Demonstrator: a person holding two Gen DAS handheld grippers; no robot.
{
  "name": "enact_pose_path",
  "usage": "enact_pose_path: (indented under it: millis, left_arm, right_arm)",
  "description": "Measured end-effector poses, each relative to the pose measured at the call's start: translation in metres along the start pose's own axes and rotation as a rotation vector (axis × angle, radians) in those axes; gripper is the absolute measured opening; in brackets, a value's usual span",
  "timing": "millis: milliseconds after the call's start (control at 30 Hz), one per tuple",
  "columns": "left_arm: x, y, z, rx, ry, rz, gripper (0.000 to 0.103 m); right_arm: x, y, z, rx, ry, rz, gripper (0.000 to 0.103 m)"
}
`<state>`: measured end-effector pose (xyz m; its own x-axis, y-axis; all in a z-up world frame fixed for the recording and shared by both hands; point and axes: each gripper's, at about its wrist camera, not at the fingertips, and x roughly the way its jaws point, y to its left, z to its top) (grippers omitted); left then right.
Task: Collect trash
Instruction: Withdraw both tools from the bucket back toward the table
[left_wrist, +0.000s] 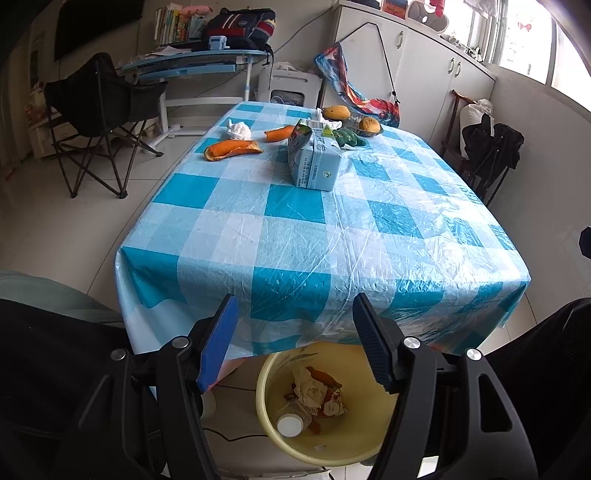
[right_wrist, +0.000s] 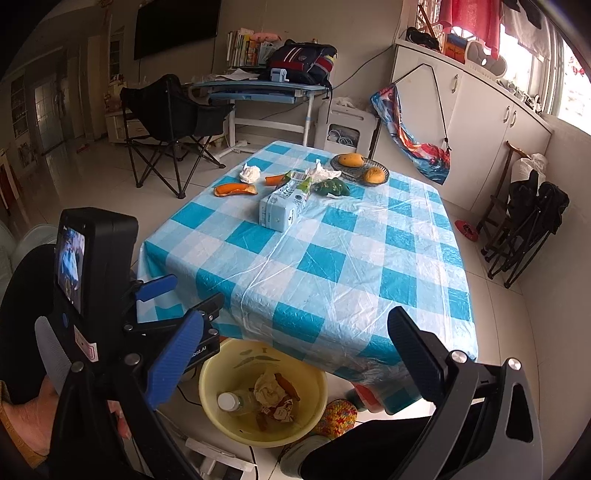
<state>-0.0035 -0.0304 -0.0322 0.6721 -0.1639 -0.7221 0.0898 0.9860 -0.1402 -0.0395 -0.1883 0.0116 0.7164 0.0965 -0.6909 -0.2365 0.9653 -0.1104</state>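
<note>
A yellow basin (left_wrist: 354, 446) (right_wrist: 221, 362) on the floor at the table's near edge holds a plastic bottle (left_wrist: 290, 424) (right_wrist: 229, 400), crumpled paper and peels. On the blue checked table (left_wrist: 295, 229) (right_wrist: 332, 258) lie a milk carton (left_wrist: 314, 155) (right_wrist: 282, 206), an orange peel (left_wrist: 232, 149) (right_wrist: 236, 190), a second peel piece (left_wrist: 279, 133) (right_wrist: 275, 179), a white tissue wad (left_wrist: 238, 130) (right_wrist: 250, 172) and a green wrapper (left_wrist: 349, 137) (right_wrist: 332, 187). My left gripper (left_wrist: 295, 332) (right_wrist: 177, 299) is open and empty above the basin. My right gripper (right_wrist: 295, 354) is open and empty above the basin.
A dish with two mangoes (left_wrist: 354, 118) (right_wrist: 360, 167) stands at the table's far side. A black folding chair (left_wrist: 99, 110) (right_wrist: 173, 122) and a desk (right_wrist: 258, 88) stand beyond on the left. White cabinets (right_wrist: 480, 122) and folded chairs (right_wrist: 524, 225) are on the right.
</note>
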Motion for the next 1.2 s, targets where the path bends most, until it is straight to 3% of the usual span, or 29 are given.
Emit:
enact_pose_path:
  millis: [900,1200]
  left_arm:
    - [0.011,0.0,0.001,-0.018,0.02,-0.012,0.065]
    - [0.014,0.012,0.017,-0.071,0.021,0.001,0.066]
  right_arm:
    - [0.014,0.005,-0.002,-0.022,0.047,0.034,0.096]
    - [0.024,-0.002,-0.002,0.015,0.058,0.066,0.096]
